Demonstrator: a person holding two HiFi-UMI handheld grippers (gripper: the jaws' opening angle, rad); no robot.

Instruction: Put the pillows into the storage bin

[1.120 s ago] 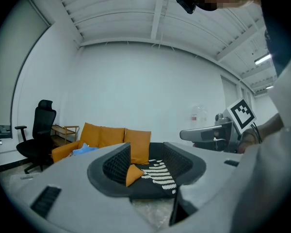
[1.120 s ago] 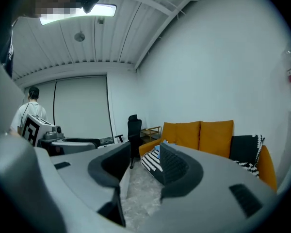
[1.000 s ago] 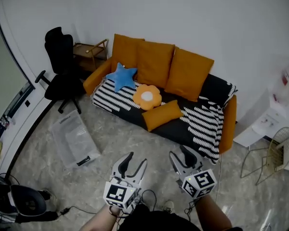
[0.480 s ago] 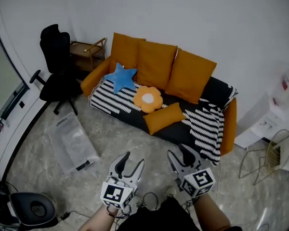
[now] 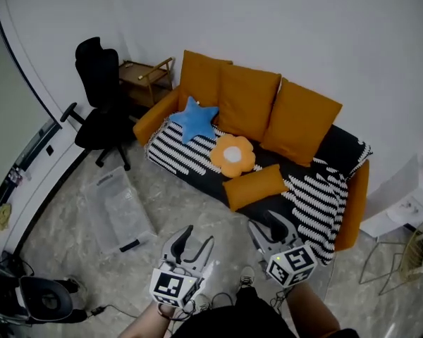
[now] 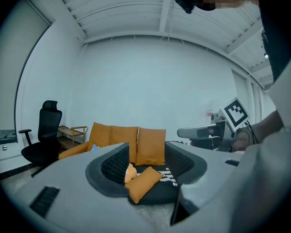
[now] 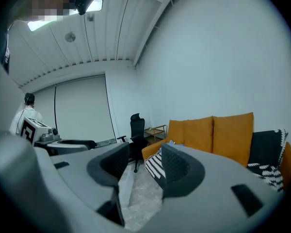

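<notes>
Ahead, the blue star pillow (image 5: 195, 118), the flower pillow (image 5: 233, 155) and the small orange pillow (image 5: 256, 186) all lie on the seat of the sofa (image 5: 345, 210), well apart from the clear storage bin (image 5: 116, 206) on the floor near the office chair (image 5: 99, 104). The left gripper (image 5: 199, 236) has just been opening its jaws, which stand wide apart with nothing between them. The right gripper (image 5: 268, 224) is parted too and holds nothing.
</notes>
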